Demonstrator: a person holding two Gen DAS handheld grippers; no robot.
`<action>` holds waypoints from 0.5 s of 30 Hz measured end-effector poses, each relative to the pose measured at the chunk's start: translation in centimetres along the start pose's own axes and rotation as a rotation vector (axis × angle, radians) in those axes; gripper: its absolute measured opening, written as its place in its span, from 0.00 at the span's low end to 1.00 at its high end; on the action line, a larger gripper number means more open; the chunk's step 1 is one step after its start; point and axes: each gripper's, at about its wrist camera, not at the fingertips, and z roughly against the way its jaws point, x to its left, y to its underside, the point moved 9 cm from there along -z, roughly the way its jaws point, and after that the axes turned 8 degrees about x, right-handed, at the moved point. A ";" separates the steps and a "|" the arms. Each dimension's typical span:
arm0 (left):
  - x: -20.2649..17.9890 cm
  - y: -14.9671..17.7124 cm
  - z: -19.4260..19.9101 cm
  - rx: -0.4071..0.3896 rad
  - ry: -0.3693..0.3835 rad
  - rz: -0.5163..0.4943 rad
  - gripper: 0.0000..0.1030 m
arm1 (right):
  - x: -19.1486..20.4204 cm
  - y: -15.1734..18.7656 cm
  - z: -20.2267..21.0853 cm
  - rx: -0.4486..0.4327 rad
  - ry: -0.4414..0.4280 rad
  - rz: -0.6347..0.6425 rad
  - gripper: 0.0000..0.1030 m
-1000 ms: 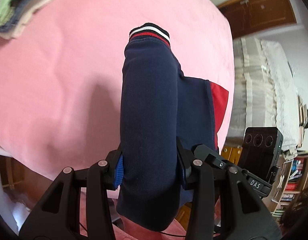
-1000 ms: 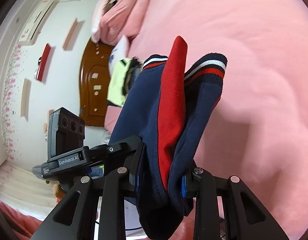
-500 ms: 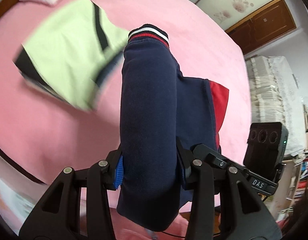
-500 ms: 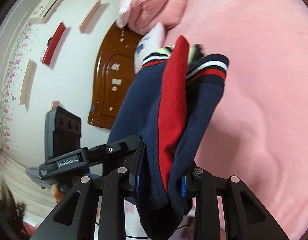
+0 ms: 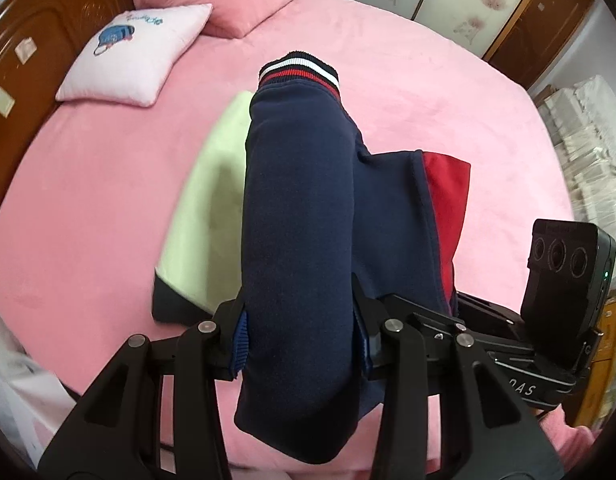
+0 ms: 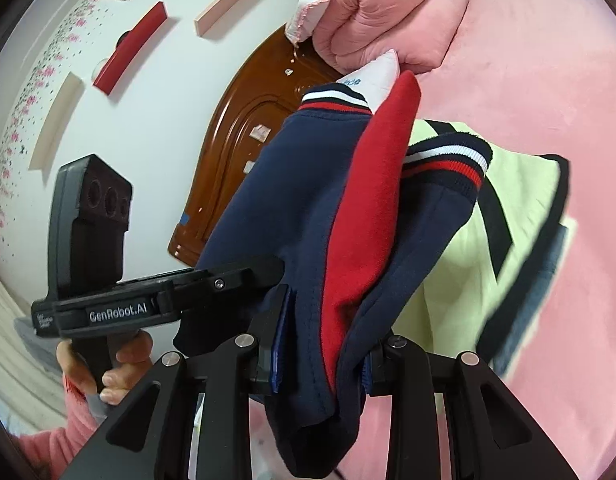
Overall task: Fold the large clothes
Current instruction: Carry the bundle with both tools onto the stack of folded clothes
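Left wrist view: both claws, left [image 5: 299, 340] and right [image 6: 322, 354], stayed clamped on the folded navy garment [image 5: 297, 216]; a pale green garment [image 5: 205, 216] had swung in beneath them, probably the stacking spot.

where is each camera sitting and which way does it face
Left wrist: sits behind the left gripper, facing across the pink bed toward the pillow; the right gripper's body shows.
Right wrist: behind the right gripper, facing the headboard; the person's left hand shows.
Shared: navy garment, green garment.
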 end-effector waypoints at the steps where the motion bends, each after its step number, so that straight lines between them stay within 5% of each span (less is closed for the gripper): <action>1: 1.0 -0.5 -0.6 -0.003 -0.006 -0.010 0.37 | -0.9 -0.7 -1.2 -0.010 -0.005 -0.011 0.27; 9: 2.4 -2.7 -9.8 0.012 -0.139 -0.085 0.35 | -8.2 -3.9 -10.6 -0.008 0.038 -0.122 0.27; 15: -0.2 -1.3 -13.5 0.006 -0.110 -0.089 0.35 | -10.9 -5.3 -17.3 -0.006 0.066 -0.141 0.27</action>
